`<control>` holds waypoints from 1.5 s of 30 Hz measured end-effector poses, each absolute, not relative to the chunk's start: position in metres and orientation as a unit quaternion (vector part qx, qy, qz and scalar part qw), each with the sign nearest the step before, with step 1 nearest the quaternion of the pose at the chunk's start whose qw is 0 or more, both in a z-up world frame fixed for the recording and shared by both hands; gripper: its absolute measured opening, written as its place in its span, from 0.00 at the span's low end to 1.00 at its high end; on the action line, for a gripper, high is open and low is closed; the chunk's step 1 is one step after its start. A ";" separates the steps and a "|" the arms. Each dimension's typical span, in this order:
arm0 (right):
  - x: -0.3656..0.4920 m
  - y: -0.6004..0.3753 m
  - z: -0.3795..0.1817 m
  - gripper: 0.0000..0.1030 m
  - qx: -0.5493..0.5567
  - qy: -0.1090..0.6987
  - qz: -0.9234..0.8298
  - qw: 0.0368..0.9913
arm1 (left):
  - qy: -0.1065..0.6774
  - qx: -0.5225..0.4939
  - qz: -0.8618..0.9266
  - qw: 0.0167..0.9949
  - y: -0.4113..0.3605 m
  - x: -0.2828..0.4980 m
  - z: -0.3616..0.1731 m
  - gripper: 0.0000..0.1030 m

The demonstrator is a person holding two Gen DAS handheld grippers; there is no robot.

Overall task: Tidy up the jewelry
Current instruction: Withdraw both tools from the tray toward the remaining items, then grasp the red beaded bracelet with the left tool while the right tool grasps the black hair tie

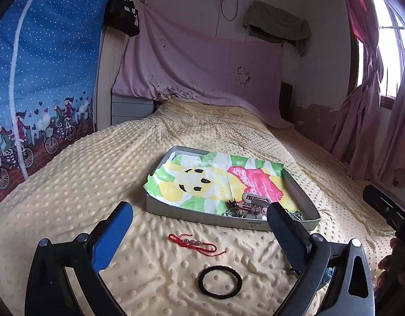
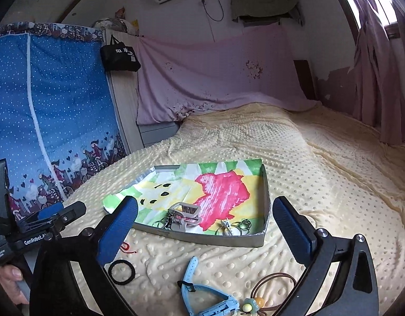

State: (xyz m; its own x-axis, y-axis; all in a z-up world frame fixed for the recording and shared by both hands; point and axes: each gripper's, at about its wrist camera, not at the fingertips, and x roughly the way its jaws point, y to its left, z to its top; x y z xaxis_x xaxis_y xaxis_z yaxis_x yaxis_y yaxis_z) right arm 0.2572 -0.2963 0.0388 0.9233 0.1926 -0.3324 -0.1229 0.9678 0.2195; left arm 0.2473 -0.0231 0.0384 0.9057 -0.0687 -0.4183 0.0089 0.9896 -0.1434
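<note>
Your right gripper's near finger is covering most of the red cord bracelet [image 2: 126, 247] in the right wrist view, so only a loop and a stray end are showing there. The light blue watch [image 2: 202, 293] and the brown hair tie with the flower charm [image 2: 271, 293] are running off the bottom edge of that view. Inside the tray, the small metal pieces are tangling together and are hard to make out; they are probably key rings [image 2: 230, 229], beside a grey hair claw clip [image 2: 185, 217].

You are holding your left gripper [image 1: 199, 220] spread wide above the bedspread [image 1: 70, 189], with nothing between its blue pads and nothing touching them. Your right gripper [image 2: 205, 214] is standing just as wide and is gripping nothing either.

The shallow grey cardboard tray [image 2: 202, 238] is sitting on the bed, lined with a crayon drawing [image 1: 218, 179] in yellow, pink and green. The clip and rings are lying along its near edge. Outside the tray, the bracelet [image 1: 193, 243] and the black hair band [image 1: 220, 282] are resting on the dotted blanket just in front of it, well apart from each other.
</note>
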 end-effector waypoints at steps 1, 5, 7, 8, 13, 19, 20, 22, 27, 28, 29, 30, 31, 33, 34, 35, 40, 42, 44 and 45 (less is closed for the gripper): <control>0.252 -0.295 0.041 0.98 0.092 0.174 0.082 0.977 | 0.213 -0.068 -0.018 0.974 -0.022 0.242 0.039 0.99; 0.226 -0.289 0.052 0.98 0.077 0.158 0.087 0.980 | 0.204 -0.066 -0.014 0.977 -0.016 0.224 0.040 1.00; 0.212 -0.286 0.055 0.98 0.069 0.152 0.087 0.982 | 0.202 -0.071 -0.014 0.977 -0.011 0.216 0.040 1.00; 0.205 -0.285 0.057 0.98 0.068 0.148 0.088 0.983 | 0.203 -0.073 -0.014 0.976 -0.008 0.211 0.039 1.00; 0.179 -0.279 0.061 0.98 0.068 0.145 0.093 0.983 | 0.207 -0.078 -0.014 0.975 0.006 0.200 0.033 1.00; 0.167 -0.268 0.052 0.98 0.067 0.161 0.097 0.980 | 0.222 -0.067 -0.004 0.973 0.023 0.199 0.022 1.00; 0.167 -0.265 0.050 0.98 0.069 0.165 0.098 0.979 | 0.225 -0.064 -0.003 0.972 0.026 0.200 0.020 1.00; 0.169 -0.260 0.046 0.98 0.071 0.177 0.102 0.976 | 0.231 -0.056 -0.004 0.971 0.032 0.205 0.016 1.00; 0.184 -0.237 0.033 0.98 0.061 0.209 0.117 0.969 | 0.252 -0.052 -0.011 0.966 0.050 0.223 0.004 0.99; 0.187 -0.232 0.030 0.98 0.060 0.216 0.123 0.967 | 0.254 -0.052 -0.010 0.966 0.052 0.226 0.002 0.99; 0.191 -0.228 0.027 0.98 0.061 0.220 0.128 0.965 | 0.256 -0.052 -0.011 0.965 0.054 0.228 0.000 0.99; 0.193 -0.224 0.024 0.98 0.061 0.226 0.133 0.963 | 0.258 -0.052 -0.012 0.965 0.056 0.230 -0.002 0.99; 0.196 -0.220 0.021 0.98 0.060 0.230 0.138 0.961 | 0.259 -0.054 -0.015 0.964 0.058 0.232 -0.004 0.99; 0.202 -0.211 0.013 0.98 0.058 0.238 0.147 0.958 | 0.262 -0.049 -0.023 0.964 0.060 0.238 -0.007 0.99; 0.204 -0.209 0.010 0.97 0.057 0.241 0.151 0.957 | 0.263 -0.044 -0.027 0.963 0.059 0.241 -0.008 0.99; 0.206 -0.205 0.007 0.93 0.055 0.244 0.154 0.956 | 0.263 -0.040 -0.032 0.963 0.058 0.243 -0.008 0.98; 0.224 -0.189 -0.009 0.70 0.047 0.268 0.166 0.948 | 0.279 -0.030 -0.068 0.957 0.053 0.263 -0.014 0.83; 0.233 -0.183 -0.014 0.64 0.045 0.279 0.172 0.944 | 0.294 -0.037 -0.087 0.951 0.052 0.274 -0.018 0.74; 0.242 -0.175 -0.021 0.53 0.032 0.294 0.173 0.939 | 0.306 -0.042 -0.099 0.946 0.051 0.283 -0.023 0.68; 0.246 -0.172 -0.024 0.51 0.025 0.302 0.173 0.937 | 0.311 -0.047 -0.105 0.943 0.051 0.288 -0.027 0.66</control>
